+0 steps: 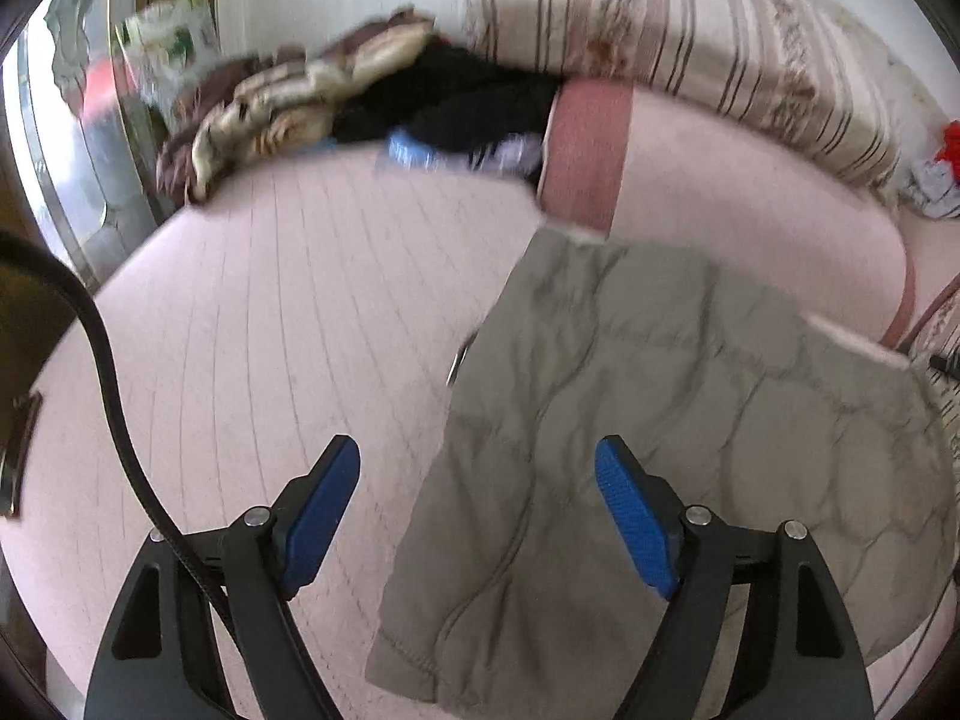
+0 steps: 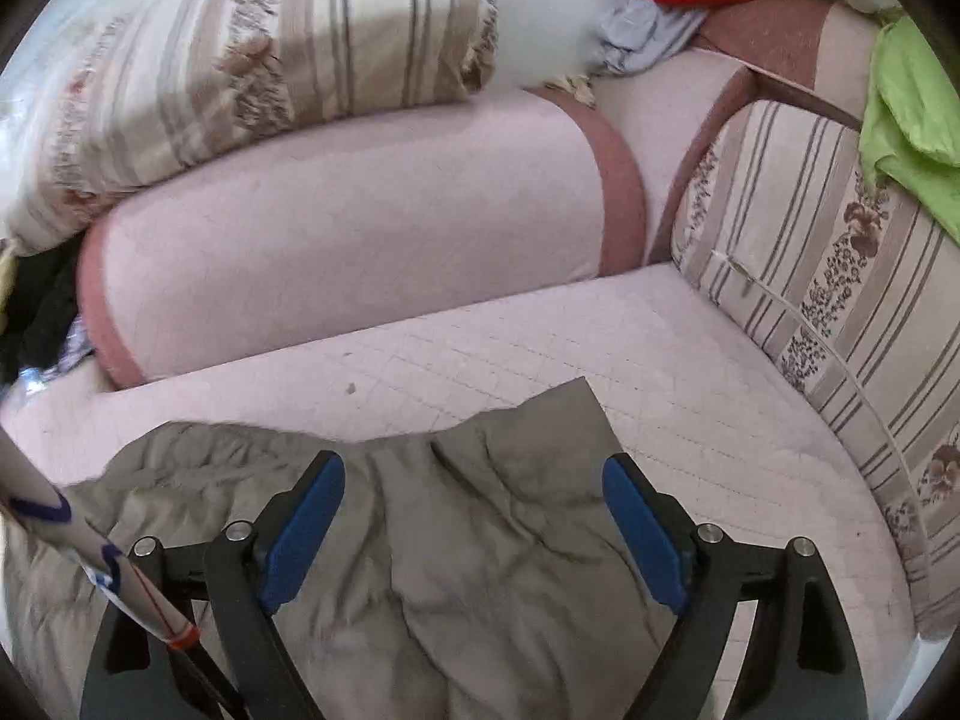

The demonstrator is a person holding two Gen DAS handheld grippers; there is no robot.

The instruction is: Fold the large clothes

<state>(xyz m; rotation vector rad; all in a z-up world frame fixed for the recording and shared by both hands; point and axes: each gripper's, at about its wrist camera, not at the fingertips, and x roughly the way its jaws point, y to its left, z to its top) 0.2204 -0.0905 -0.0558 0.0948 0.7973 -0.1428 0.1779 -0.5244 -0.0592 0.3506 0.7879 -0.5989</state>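
A grey-green quilted garment point(image 1: 630, 420) lies spread on the pink quilted sofa seat point(image 1: 270, 330). In the left wrist view my left gripper point(image 1: 477, 468) hovers above the garment's left edge, its blue pads wide apart and nothing between them. In the right wrist view the same garment point(image 2: 450, 540) lies rumpled under my right gripper point(image 2: 474, 480), which is open too, with its fingers spread over the cloth and not pressing on it. One corner of the garment points toward the back cushion.
A pink bolster cushion point(image 2: 360, 228) with a dusky-rose band lines the back. Striped floral cushions point(image 2: 840, 312) stand at the back and right. A heap of dark and patterned clothes point(image 1: 360, 102) sits at the far left. Red, grey and green cloths point(image 2: 900, 120) lie on the armrest.
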